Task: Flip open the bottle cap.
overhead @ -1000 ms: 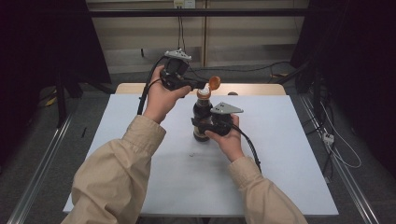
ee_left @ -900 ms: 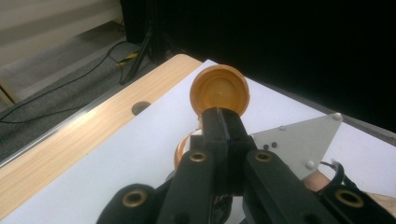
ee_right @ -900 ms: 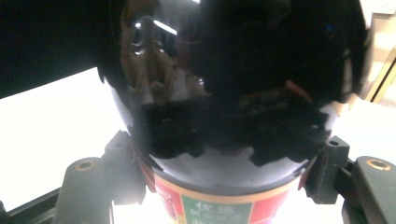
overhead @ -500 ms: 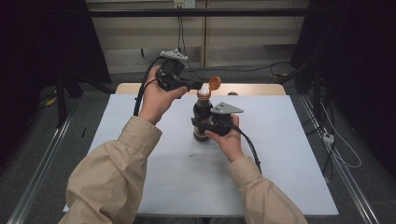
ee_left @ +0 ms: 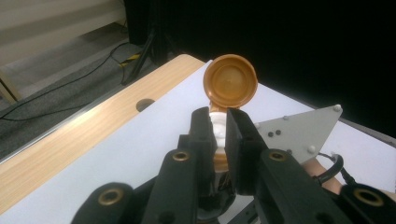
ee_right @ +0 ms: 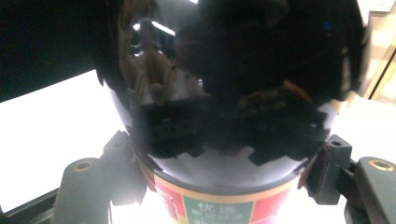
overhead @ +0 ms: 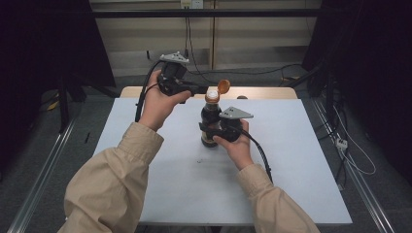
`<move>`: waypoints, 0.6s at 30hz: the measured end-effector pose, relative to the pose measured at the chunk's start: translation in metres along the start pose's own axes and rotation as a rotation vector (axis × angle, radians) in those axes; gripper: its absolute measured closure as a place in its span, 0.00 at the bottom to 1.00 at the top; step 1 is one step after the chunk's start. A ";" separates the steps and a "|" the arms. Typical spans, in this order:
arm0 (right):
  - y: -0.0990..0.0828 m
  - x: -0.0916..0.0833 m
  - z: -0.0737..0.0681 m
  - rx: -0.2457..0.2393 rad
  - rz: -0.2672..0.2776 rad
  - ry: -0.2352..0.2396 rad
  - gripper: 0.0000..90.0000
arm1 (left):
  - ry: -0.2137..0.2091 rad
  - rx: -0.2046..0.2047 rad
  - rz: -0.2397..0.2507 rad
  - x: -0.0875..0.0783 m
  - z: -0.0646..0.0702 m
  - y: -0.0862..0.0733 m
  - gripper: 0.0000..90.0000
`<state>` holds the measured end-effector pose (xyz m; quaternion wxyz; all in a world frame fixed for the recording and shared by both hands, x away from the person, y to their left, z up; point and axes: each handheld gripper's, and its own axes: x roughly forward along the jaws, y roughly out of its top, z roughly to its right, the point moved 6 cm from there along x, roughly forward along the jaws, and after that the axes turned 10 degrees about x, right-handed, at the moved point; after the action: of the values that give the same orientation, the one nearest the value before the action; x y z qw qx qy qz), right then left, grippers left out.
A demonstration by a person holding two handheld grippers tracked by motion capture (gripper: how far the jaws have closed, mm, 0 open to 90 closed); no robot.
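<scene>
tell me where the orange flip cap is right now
In the high view the orange flip cap stands hinged open atop the dark bottle at mid-table, just past the left gripper.

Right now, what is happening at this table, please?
A person works on a dark bottle that stands upright on the white table. The right gripper is clamped around the bottle's body and holds it steady. The orange flip cap is open, tilted back on its hinge. The left gripper is at the bottle's top, with the white spout between its jaws, which have just been opening a little.
</scene>
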<state>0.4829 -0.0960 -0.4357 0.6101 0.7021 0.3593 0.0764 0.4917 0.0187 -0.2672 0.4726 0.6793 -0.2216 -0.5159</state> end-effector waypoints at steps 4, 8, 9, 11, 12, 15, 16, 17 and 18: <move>0.000 -0.001 -0.001 0.003 -0.004 -0.014 0.32 | 0.004 -0.017 -0.008 -0.003 -0.005 -0.007 0.86; 0.000 -0.002 -0.001 0.010 -0.008 -0.020 0.31 | 0.011 -0.020 -0.006 -0.007 -0.007 -0.013 0.80; 0.000 -0.002 -0.001 0.017 -0.010 -0.022 0.31 | 0.016 -0.022 -0.001 -0.008 -0.008 -0.014 0.77; 0.000 -0.003 -0.001 0.018 -0.020 -0.026 0.30 | 0.020 -0.030 0.003 -0.010 -0.008 -0.018 0.73; -0.001 -0.004 -0.001 0.023 -0.029 -0.030 0.28 | 0.023 -0.036 0.007 -0.010 -0.008 -0.020 0.70; -0.004 -0.009 0.001 0.027 -0.042 -0.042 0.24 | 0.030 -0.040 0.025 -0.010 -0.008 -0.024 0.62; -0.006 -0.010 0.003 0.031 -0.047 -0.043 0.23 | 0.026 -0.037 0.031 -0.010 -0.008 -0.025 0.60; -0.007 -0.012 0.004 0.042 -0.050 -0.036 0.23 | 0.026 -0.038 0.022 -0.010 -0.008 -0.027 0.58; -0.008 -0.013 0.005 0.050 -0.058 -0.031 0.21 | 0.023 -0.039 0.031 -0.009 -0.007 -0.028 0.56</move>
<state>0.4726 -0.1083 -0.4400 0.5999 0.7074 0.3717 0.0388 0.4893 0.0414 -0.2868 0.4960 0.6723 -0.2165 -0.5051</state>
